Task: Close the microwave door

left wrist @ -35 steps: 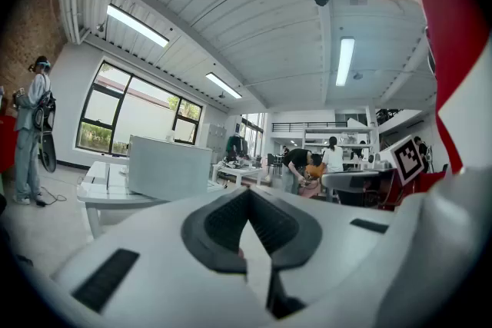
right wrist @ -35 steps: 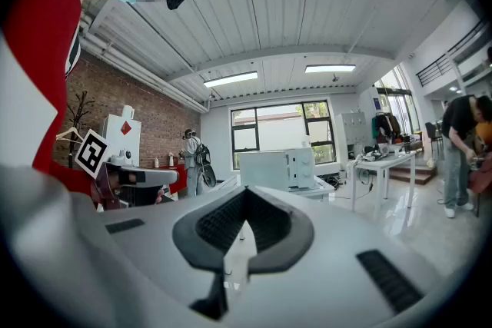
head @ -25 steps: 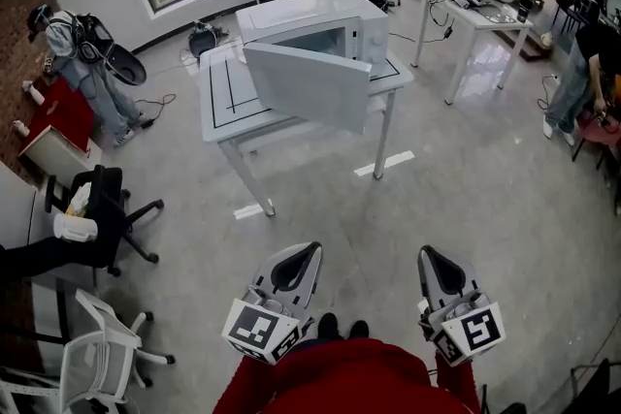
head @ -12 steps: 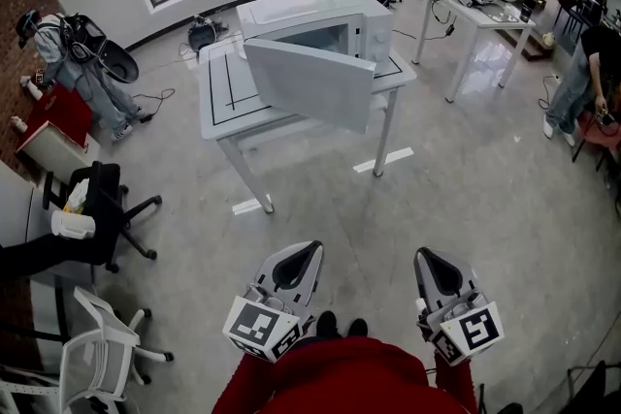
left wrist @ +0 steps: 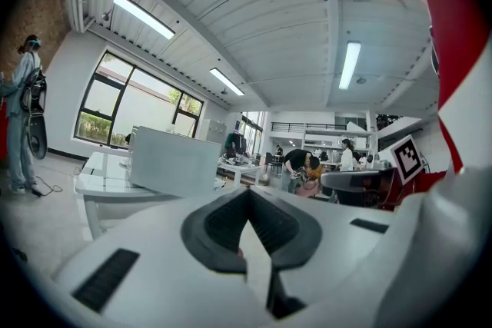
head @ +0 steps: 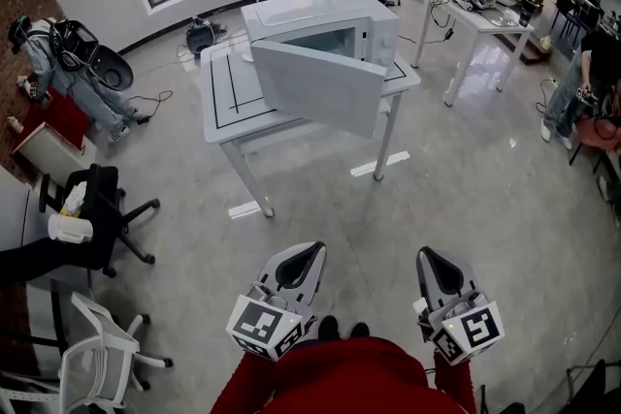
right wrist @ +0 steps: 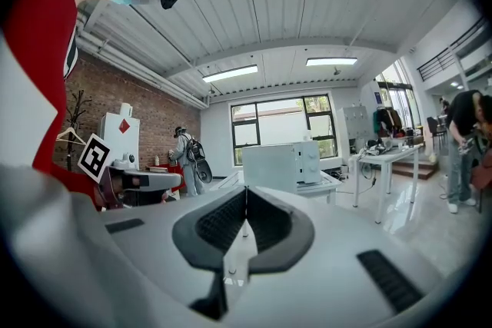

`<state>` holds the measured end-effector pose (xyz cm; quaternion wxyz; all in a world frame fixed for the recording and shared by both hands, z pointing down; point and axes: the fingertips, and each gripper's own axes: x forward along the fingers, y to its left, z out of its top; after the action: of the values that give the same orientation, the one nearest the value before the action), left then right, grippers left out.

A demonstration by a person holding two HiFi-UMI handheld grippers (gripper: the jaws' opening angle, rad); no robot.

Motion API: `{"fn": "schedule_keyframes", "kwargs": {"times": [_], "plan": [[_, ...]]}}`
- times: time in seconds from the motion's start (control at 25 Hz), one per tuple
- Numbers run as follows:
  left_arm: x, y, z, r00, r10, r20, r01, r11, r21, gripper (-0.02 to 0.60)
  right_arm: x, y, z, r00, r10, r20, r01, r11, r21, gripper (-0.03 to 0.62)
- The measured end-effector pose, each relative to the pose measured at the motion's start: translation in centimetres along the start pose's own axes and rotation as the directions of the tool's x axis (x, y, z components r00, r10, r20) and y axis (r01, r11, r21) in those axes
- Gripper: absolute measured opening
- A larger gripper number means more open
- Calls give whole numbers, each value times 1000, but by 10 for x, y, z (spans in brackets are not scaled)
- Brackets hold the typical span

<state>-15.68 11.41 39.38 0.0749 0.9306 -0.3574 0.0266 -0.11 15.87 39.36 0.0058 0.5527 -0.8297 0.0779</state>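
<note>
A white microwave stands on a white table across the room, its door swung wide open toward me. The microwave shows small and far off in the right gripper view, and its open door in the left gripper view. My left gripper and right gripper are held low, close to my body, a few steps short of the table. The jaws of both meet at the tips with nothing between them.
Office chairs stand at the left. A person with a backpack is at the far left. Another white desk with gear sits at the right, with a person beside it. Bare grey floor lies between me and the table.
The view has shifted slightly, with the microwave and table a little nearer and more centred. Both grippers keep the same place and stay shut.
</note>
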Motion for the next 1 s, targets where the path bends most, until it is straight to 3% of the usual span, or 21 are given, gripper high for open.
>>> {"fn": "schedule_keyframes", "kwargs": {"times": [0.52,1.0], "plan": [[-1,10,-1,999,-42,8,42,999,17,9,6,9,-3,999,-43,-9,43,999,-18,13],[31,19,2,999,-41,-5,41,998,37,9,32,-17,-2,999,-35,-7,35,999,-4,12]]}}
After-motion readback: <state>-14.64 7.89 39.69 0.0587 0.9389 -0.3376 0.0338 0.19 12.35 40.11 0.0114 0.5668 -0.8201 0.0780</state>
